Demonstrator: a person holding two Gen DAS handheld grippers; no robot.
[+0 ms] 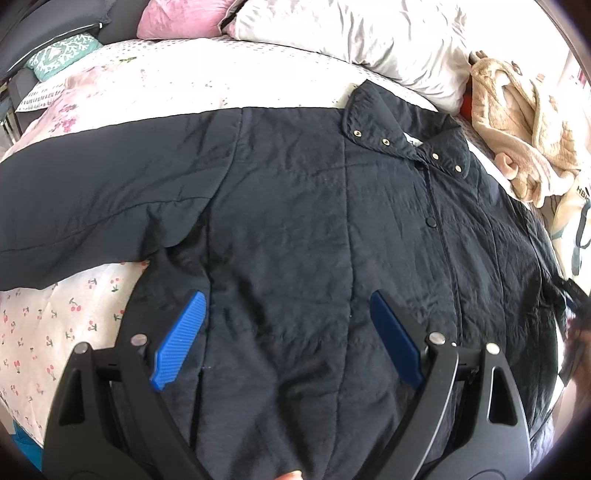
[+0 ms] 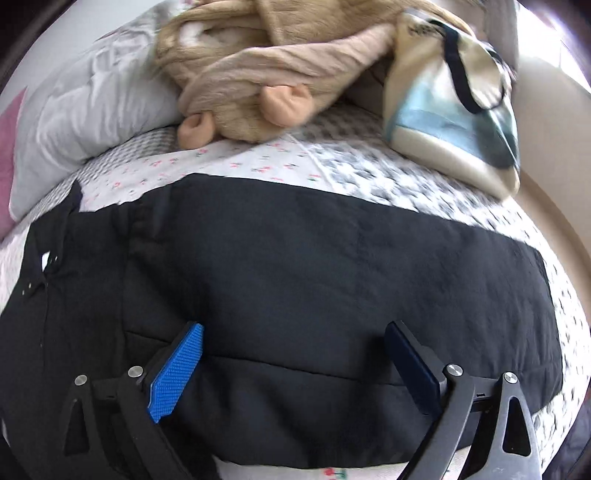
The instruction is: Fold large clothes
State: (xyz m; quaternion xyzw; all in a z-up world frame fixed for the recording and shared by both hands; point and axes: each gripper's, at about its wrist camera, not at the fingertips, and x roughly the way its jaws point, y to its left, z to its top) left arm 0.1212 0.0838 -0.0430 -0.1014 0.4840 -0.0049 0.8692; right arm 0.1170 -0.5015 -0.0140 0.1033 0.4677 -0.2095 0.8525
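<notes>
A dark navy quilted jacket (image 1: 295, 221) lies spread front-up on a bed. Its collar (image 1: 399, 125), set with gold snaps, points to the upper right, and one sleeve (image 1: 92, 206) stretches out to the left. My left gripper (image 1: 288, 297) hovers open over the jacket's body, its blue pads wide apart with nothing between them. In the right wrist view the jacket's other sleeve (image 2: 369, 258) runs off to the right. My right gripper (image 2: 294, 326) stands open just above it, its jaws wide and gripping nothing.
A cherry-print bedspread (image 1: 55, 332) covers the bed. A grey pillow (image 1: 369, 37) and a pink pillow (image 1: 177, 14) lie at the head. A beige fleece garment (image 2: 258, 66) and a cream-and-blue tote bag (image 2: 450, 107) sit beyond the right sleeve.
</notes>
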